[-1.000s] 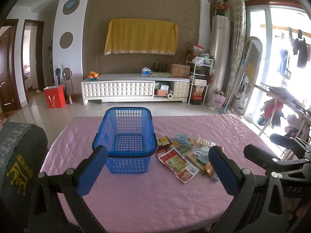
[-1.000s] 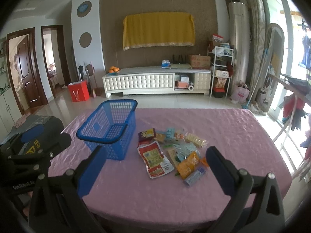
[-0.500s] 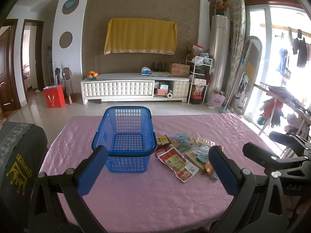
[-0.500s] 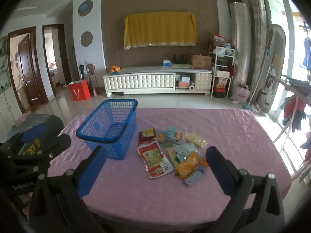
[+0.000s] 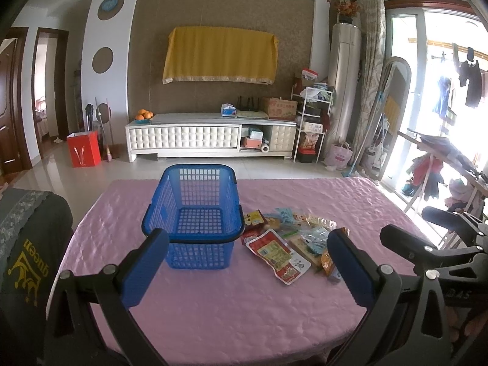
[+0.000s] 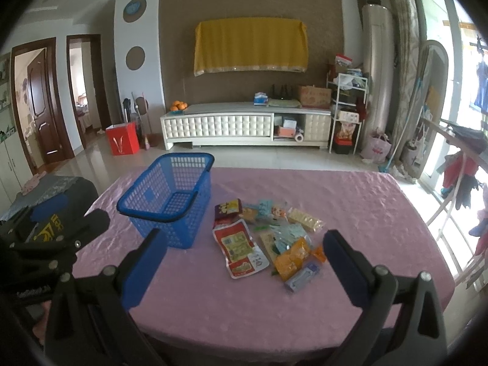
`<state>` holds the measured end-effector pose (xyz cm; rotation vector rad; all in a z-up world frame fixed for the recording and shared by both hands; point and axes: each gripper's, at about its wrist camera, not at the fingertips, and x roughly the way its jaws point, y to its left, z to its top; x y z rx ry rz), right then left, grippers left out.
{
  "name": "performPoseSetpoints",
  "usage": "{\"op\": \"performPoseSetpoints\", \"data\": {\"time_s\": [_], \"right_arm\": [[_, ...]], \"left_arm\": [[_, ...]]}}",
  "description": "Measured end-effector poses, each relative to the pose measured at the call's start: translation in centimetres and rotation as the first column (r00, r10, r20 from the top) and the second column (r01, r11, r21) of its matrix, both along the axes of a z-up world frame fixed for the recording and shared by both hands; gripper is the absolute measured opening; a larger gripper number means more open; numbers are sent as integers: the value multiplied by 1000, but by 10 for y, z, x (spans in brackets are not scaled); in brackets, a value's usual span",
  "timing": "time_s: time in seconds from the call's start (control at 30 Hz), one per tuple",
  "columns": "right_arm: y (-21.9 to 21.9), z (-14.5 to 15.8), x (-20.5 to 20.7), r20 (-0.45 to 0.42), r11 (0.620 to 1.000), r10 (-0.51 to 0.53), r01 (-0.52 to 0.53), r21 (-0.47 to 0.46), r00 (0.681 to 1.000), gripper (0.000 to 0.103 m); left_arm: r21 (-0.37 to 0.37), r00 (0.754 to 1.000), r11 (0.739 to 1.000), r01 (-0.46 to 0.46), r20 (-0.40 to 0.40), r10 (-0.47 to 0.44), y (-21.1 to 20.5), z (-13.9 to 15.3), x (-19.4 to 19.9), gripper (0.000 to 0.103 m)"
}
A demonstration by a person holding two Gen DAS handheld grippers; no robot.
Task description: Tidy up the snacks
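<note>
I see a yellow cloth (image 5: 220, 55) on wall above white cabinet (image 5: 210, 135) w/ oranges (image 5: 143, 114); red bag (image 5: 83, 148) on floor left.

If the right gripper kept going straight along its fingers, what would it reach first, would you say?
Probably the red-and-white snack pouch at the near edge of the snack pile on the pink tablecloth, centred between the open right gripper fingers. Depth is uncertain.
</note>
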<state>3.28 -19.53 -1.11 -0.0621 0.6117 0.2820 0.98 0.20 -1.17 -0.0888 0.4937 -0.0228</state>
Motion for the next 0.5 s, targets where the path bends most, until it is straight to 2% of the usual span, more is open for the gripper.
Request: {"op": "performPoseSetpoints", "data": {"time_s": [0.5], "right_arm": [[2, -3, -3, -11, 1000, 4, -4, 2, 1000, 103]], "left_arm": [[-3, 1000, 1000, 1, -5, -1, 0, -2, 1, 103]]}}
